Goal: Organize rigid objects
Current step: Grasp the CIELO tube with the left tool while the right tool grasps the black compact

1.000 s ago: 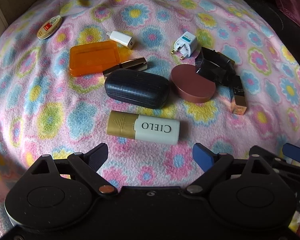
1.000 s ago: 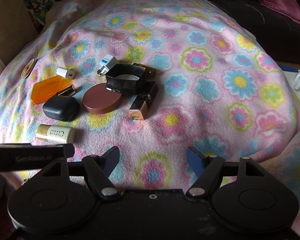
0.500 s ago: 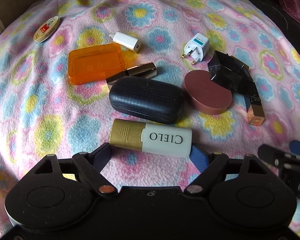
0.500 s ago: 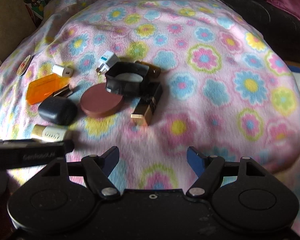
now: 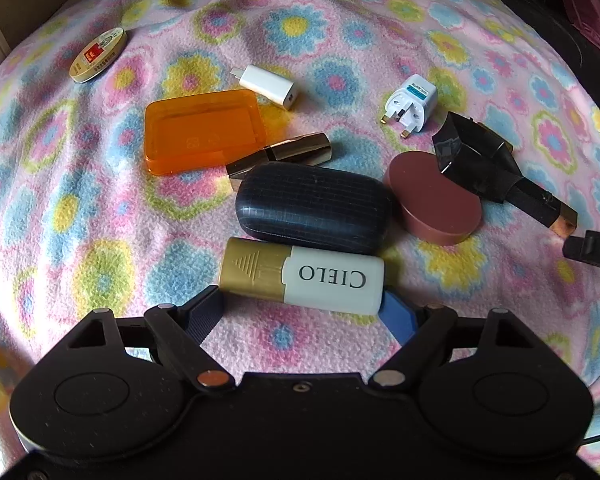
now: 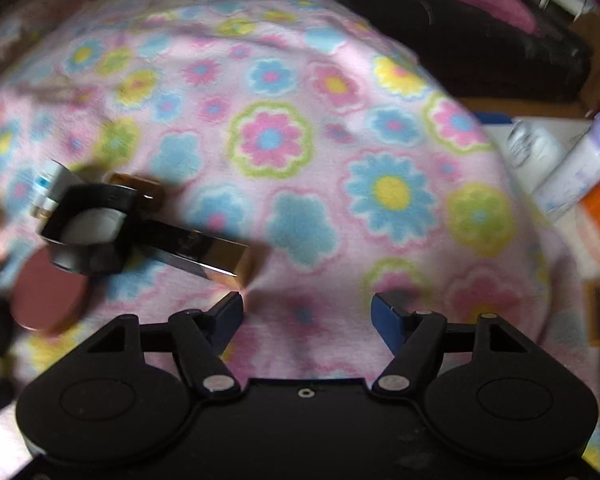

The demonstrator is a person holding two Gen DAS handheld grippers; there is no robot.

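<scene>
The left gripper (image 5: 300,306) clamps the smooth white-and-gold CIELO bottle (image 5: 302,276) lying end to end on the fleecy floral blanket (image 5: 80,200). The right gripper (image 6: 306,312), jaws just narrowing, holds nothing; its view is blurred.

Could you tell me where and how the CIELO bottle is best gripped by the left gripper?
Probably end to end, from above: the CIELO bottle lies on its side, its gold cap and white base by the left gripper fingertips; a dark case crowds its far side.
</scene>
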